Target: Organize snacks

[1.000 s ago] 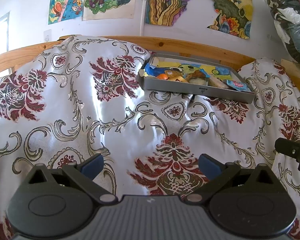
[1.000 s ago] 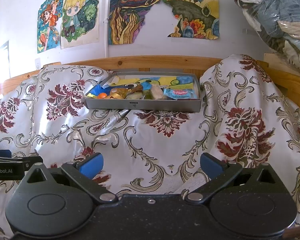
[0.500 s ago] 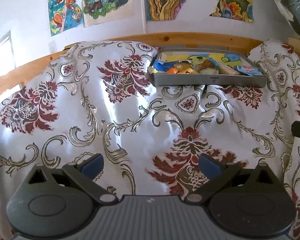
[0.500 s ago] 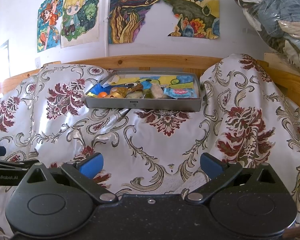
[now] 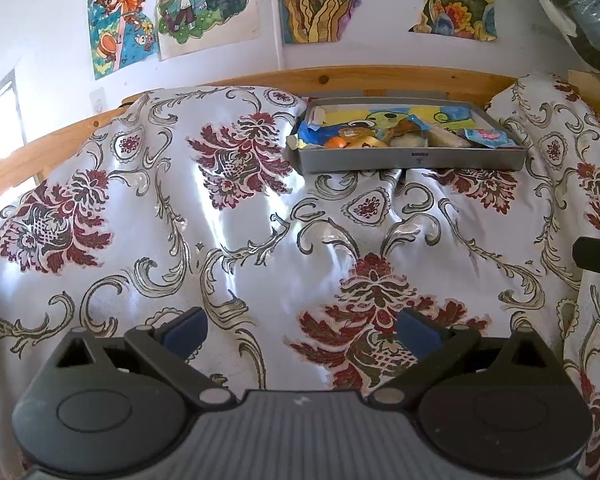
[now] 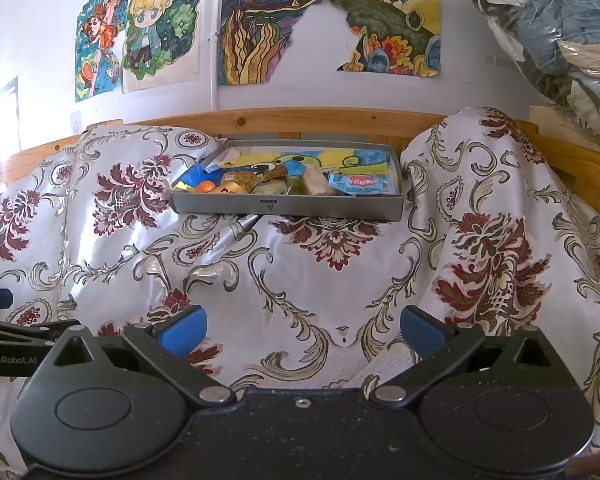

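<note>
A bed draped in a floral satin cover (image 6: 332,280), wooden frame (image 6: 340,118) behind, with a grey tray (image 6: 284,207) of snacks sitting near the headboard

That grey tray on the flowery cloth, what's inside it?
The grey tray holds wrapped snacks: a small orange ball, a gold packet, a pale bar, a light blue packet. A cartoon picture lines its floor, partly covered by the snacks.

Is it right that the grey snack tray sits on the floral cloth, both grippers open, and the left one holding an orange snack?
Not quite. The left gripper holds nothing; its own wrist view shows the orange snack lying in the grey tray. The right gripper is open too.
</note>
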`<state>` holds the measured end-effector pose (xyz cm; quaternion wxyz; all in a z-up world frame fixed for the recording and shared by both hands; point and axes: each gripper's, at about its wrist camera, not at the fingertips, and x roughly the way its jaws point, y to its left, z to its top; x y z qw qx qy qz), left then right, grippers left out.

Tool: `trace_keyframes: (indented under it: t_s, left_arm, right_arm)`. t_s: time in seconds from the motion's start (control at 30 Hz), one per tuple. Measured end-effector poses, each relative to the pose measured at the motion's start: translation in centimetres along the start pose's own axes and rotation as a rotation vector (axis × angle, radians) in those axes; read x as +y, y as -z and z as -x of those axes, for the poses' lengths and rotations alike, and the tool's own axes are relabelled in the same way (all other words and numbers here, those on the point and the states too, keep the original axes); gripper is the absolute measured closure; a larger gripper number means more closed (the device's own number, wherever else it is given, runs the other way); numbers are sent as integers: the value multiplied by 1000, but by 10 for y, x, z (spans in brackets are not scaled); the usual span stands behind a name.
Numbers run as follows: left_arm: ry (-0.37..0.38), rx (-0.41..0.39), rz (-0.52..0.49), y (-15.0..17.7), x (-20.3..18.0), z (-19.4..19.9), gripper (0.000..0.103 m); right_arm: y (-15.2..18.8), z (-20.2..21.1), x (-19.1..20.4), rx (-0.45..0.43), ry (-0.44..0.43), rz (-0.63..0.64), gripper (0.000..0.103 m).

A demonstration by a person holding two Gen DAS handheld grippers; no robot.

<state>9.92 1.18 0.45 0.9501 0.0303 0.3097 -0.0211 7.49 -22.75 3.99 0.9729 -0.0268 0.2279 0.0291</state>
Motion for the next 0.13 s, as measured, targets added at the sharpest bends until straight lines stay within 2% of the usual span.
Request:
trace_keyframes:
  t_s: [0.13]
  left_arm:
    - [-5, -3, -1, 0, 0, 1, 1]
  right_arm:
    - [0, 0, 0, 1, 0, 0, 1]
